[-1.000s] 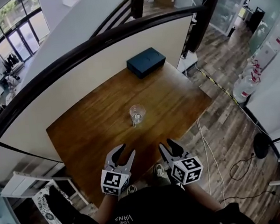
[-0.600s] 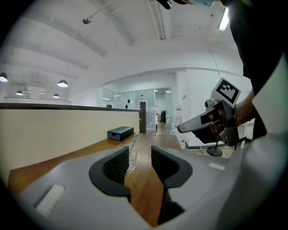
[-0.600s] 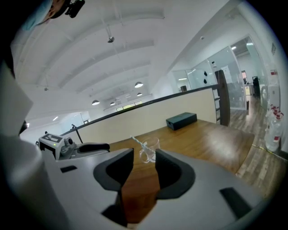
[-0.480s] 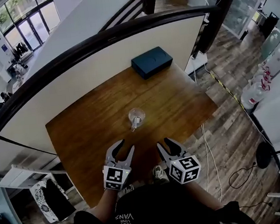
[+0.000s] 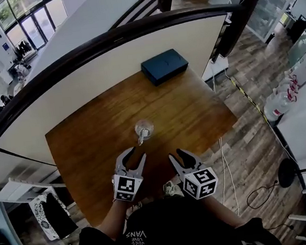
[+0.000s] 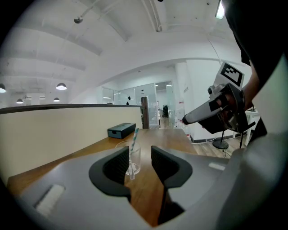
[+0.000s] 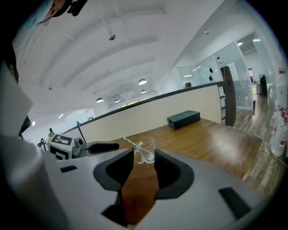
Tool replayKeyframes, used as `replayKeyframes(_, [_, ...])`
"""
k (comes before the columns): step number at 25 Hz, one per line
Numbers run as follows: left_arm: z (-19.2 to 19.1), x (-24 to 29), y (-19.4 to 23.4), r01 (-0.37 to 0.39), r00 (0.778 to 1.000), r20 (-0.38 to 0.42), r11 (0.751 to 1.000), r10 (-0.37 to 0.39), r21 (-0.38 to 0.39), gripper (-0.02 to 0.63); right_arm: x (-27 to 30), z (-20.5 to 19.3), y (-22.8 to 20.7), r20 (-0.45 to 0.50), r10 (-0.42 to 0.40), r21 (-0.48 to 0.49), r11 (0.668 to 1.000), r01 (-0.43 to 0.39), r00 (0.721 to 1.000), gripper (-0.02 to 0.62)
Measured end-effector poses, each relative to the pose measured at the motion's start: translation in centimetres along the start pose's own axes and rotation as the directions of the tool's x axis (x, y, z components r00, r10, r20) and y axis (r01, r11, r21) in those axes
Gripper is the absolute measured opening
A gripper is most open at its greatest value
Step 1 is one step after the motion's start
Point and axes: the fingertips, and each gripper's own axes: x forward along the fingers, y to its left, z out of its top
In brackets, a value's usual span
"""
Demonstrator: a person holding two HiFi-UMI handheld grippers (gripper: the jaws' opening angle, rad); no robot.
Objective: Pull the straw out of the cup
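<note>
Hovering over near tabletop (image 5: 195, 103) edge: left tool (image 5: 133, 155) and right tool (image 5: 178, 155) both spread, empty; straw (image 5: 140, 138) leaned in cup (image 5: 144, 128) ahead.

Centre of the frame: a table (image 5: 195, 109) of smooth brown wood with visible grain and a soft sheen. On it stands a cup (image 5: 143, 129) of clear, glossy material, either glass or plastic. Its striped straw (image 6: 134, 138) looks matt and paper-like. Upper middle: a dark box (image 5: 164, 66) with a matt surface. Lower middle: the left gripper (image 5: 136, 154) and right gripper (image 5: 177, 155) have matt grey plastic jaws. At right, the floor (image 5: 242, 136) is wood plank; the rail (image 5: 105, 42) is dark and glossy
</note>
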Motion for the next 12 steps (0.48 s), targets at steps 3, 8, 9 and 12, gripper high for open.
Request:
replayKeyframes(3, [0.0,0.9,0.2,-0.022,1.0,0.004,1.0,0.022,-0.009,0.14,0.3,0.0,-0.4,-0.012,0.016,-0.015,1.0,-0.016,1.0,0.132])
replayKeyframes(8, [0.4,2.4,0.4,-0.058,0.998,0.015,0.998,0.058,-0.022,0.14,0.6,0.4,-1.4,-0.025,0.037,-0.034,0.999,-0.038,0.999,0.132])
replayKeyframes(9, [0.5,2.7,0.5,-0.065,0.998,0.017,0.998,0.066,-0.026,0.14,0.7,0.4,-1.6,-0.027,0.041,-0.037,0.998,-0.042,0.999,0.132])
replayKeyframes(12, [0.7,3.4,0.8,-0.087,0.996,0.02,0.995,0.087,-0.039,0.14,0.9,0.6,-2.0,-0.029,0.053,-0.044,0.998,-0.054,0.998,0.132])
